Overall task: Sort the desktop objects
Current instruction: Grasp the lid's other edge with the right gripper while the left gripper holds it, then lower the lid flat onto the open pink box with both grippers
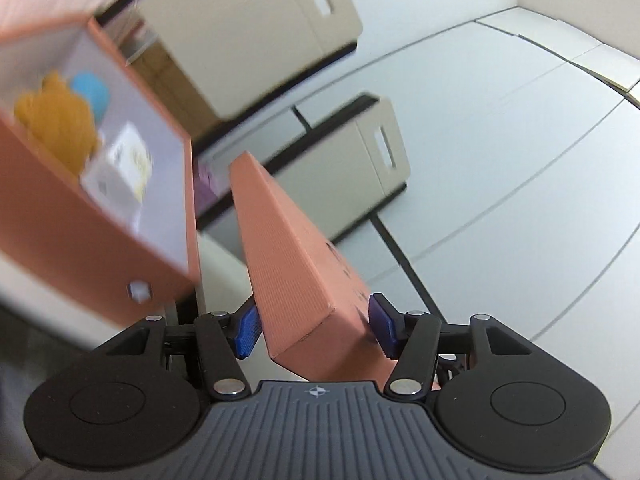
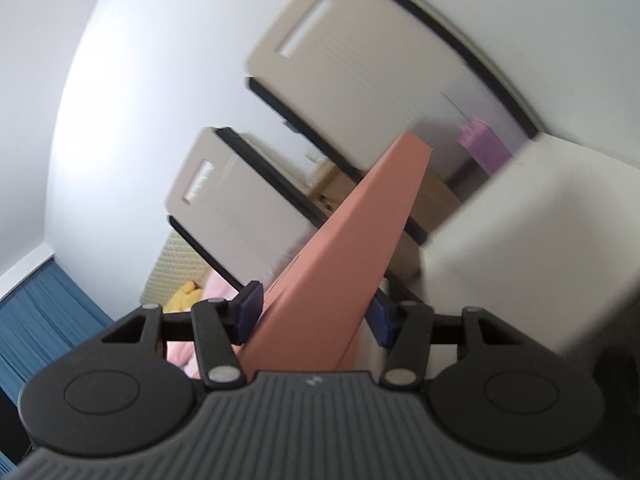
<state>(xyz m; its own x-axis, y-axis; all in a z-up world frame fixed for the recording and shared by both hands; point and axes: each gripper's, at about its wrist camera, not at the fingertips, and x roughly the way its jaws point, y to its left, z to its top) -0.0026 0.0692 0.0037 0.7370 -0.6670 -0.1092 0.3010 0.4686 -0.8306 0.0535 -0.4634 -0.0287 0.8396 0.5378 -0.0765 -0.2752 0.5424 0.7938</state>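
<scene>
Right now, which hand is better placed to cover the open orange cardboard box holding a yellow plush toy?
Left, probably: the left gripper clamps a flat orange cardboard lid beside the open box; the right gripper is busy gripping an orange panel.

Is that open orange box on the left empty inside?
No, the open orange box holds a fuzzy yellow toy, a blue thing and a small white carton.
</scene>
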